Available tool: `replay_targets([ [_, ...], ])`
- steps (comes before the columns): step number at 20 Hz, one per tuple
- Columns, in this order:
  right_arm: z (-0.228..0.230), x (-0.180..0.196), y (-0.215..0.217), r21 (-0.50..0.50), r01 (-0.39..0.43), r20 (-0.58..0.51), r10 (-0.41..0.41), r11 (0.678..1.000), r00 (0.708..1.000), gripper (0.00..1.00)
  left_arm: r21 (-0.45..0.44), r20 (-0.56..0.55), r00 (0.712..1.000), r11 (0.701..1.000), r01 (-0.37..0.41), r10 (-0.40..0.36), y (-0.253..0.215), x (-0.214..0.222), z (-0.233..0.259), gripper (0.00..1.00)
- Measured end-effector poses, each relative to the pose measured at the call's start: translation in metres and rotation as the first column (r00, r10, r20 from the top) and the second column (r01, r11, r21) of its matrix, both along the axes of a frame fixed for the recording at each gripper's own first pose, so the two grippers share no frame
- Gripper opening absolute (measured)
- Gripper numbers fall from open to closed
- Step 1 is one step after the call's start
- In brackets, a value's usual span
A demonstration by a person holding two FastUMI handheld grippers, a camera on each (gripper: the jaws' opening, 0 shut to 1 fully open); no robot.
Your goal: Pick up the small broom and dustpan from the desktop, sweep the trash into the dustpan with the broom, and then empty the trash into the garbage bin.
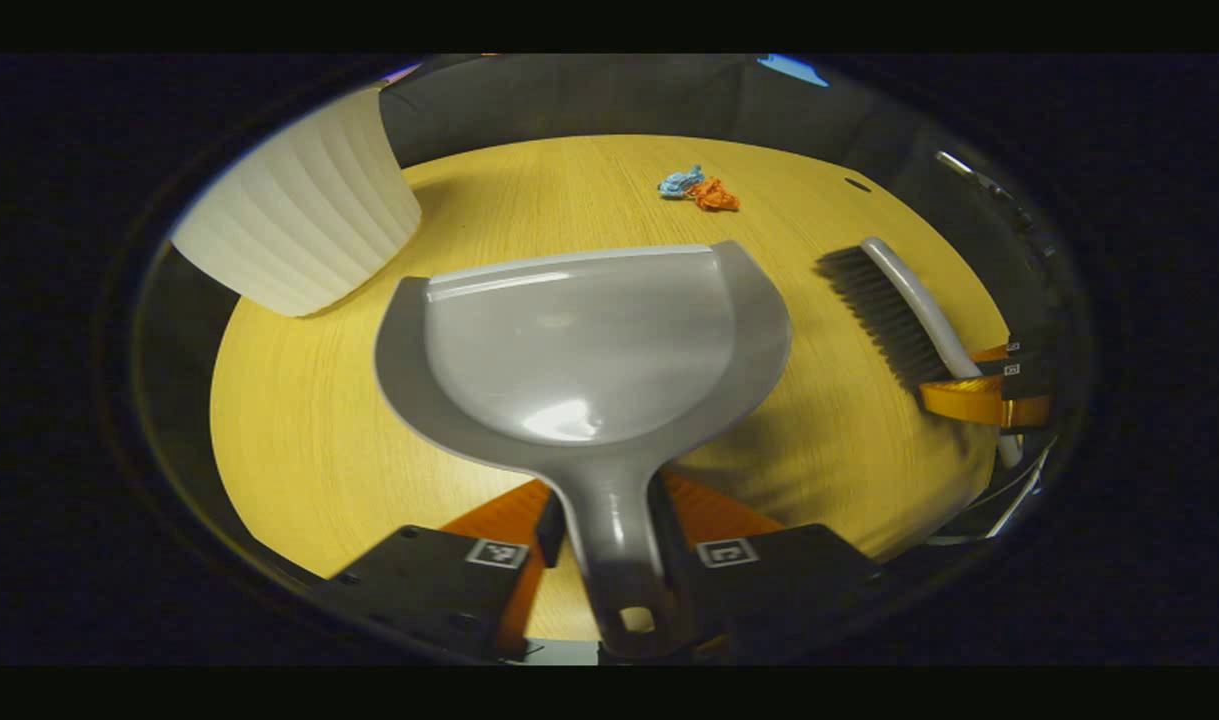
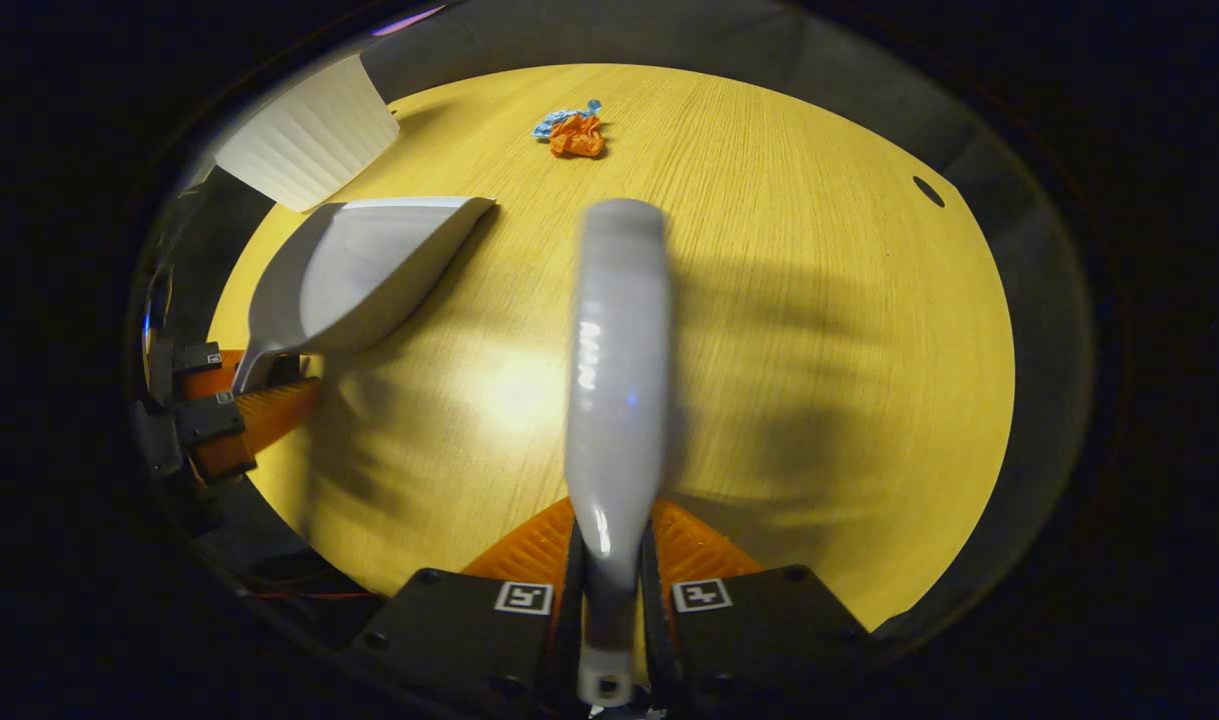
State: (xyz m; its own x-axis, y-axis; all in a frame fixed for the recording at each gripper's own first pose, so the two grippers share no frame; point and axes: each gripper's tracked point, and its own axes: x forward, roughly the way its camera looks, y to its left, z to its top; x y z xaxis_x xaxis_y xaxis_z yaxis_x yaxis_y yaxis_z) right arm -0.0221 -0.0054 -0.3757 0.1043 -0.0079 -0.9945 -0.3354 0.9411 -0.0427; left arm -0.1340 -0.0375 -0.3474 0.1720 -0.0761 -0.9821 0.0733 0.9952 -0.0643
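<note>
My left gripper (image 1: 609,545) is shut on the handle of the grey dustpan (image 1: 584,345), which hangs above the wooden desktop (image 1: 319,430) with its mouth facing away. In the right gripper view the same dustpan (image 2: 359,275) sits at the left, held by the left gripper (image 2: 234,405). My right gripper (image 2: 611,570) is shut on the grey broom (image 2: 617,360), seen from its back. The broom (image 1: 899,310) shows dark bristles in the left gripper view, with the right gripper (image 1: 989,390) around its handle. Crumpled blue and orange trash (image 1: 699,190) (image 2: 572,130) lies far ahead on the desktop.
A white ribbed garbage bin (image 1: 304,215) (image 2: 309,135) stands at the desktop's far left edge. A small dark hole (image 2: 927,190) marks the desktop at the far right. Dark booth wall surrounds the round table.
</note>
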Motion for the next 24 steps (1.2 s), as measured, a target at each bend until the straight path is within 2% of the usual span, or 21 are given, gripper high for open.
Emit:
replay_targets([
  [1,0.002,0.001,-0.003,0.0,0.005,0.017,-0.005,1.0,1.0,0.28,-0.004,0.015,1.0,1.0,0.014,-0.014,0.001,0.001,0.002,0.37],
  [3,0.002,0.002,-0.007,0.009,-0.011,0.028,0.011,1.0,1.0,0.2,-0.006,0.025,1.0,1.0,0.018,-0.018,0.005,0.004,0.001,0.36],
  [4,0.002,0.006,-0.008,0.011,-0.003,0.051,0.003,1.0,0.999,0.19,-0.016,0.028,0.999,0.999,0.036,-0.035,0.002,0.005,0.002,0.28],
  [5,0.004,0.008,-0.009,0.012,-0.005,0.054,0.004,1.0,0.999,0.16,-0.01,0.037,0.998,0.999,0.043,-0.042,0.004,0.006,0.002,0.24],
  [8,0.014,0.022,-0.006,0.05,0.023,0.119,-0.028,0.999,0.992,0.16,-0.001,0.092,0.992,0.996,0.084,-0.083,0.004,0.016,0.009,0.21],
  [10,0.026,0.038,-0.009,0.066,0.03,0.162,-0.04,0.997,0.986,0.16,0.026,0.188,0.971,0.989,0.145,-0.147,0.005,0.039,0.02,0.17],
  [11,0.033,0.049,-0.012,0.063,0.028,0.183,-0.039,0.998,0.982,0.16,0.035,0.212,0.961,0.984,0.173,-0.176,0.006,0.049,0.024,0.23],
  [14,0.046,0.096,-0.029,0.01,0.01,0.241,-0.012,1.0,0.97,0.15,0.055,0.207,0.949,0.972,0.23,-0.236,0.013,0.063,0.025,0.2],
  [18,0.051,0.171,-0.036,-0.088,-0.018,0.259,0.04,0.996,0.965,0.15,0.07,0.146,0.941,0.952,0.298,-0.305,0.02,0.066,0.017,0.22],
  [19,0.049,0.187,-0.033,-0.11,-0.031,0.254,0.058,0.993,0.966,0.12,0.063,0.141,0.942,0.952,0.299,-0.305,0.021,0.065,0.015,0.2],
  [20,0.046,0.203,-0.027,-0.132,-0.047,0.256,0.08,0.99,0.963,0.15,0.059,0.132,0.945,0.954,0.293,-0.298,0.024,0.064,0.014,0.2],
  [24,0.024,0.246,0.009,-0.224,-0.157,0.197,0.202,0.962,0.959,0.15,0.041,0.097,0.943,0.948,0.315,-0.318,0.026,0.065,0.003,0.21],
])
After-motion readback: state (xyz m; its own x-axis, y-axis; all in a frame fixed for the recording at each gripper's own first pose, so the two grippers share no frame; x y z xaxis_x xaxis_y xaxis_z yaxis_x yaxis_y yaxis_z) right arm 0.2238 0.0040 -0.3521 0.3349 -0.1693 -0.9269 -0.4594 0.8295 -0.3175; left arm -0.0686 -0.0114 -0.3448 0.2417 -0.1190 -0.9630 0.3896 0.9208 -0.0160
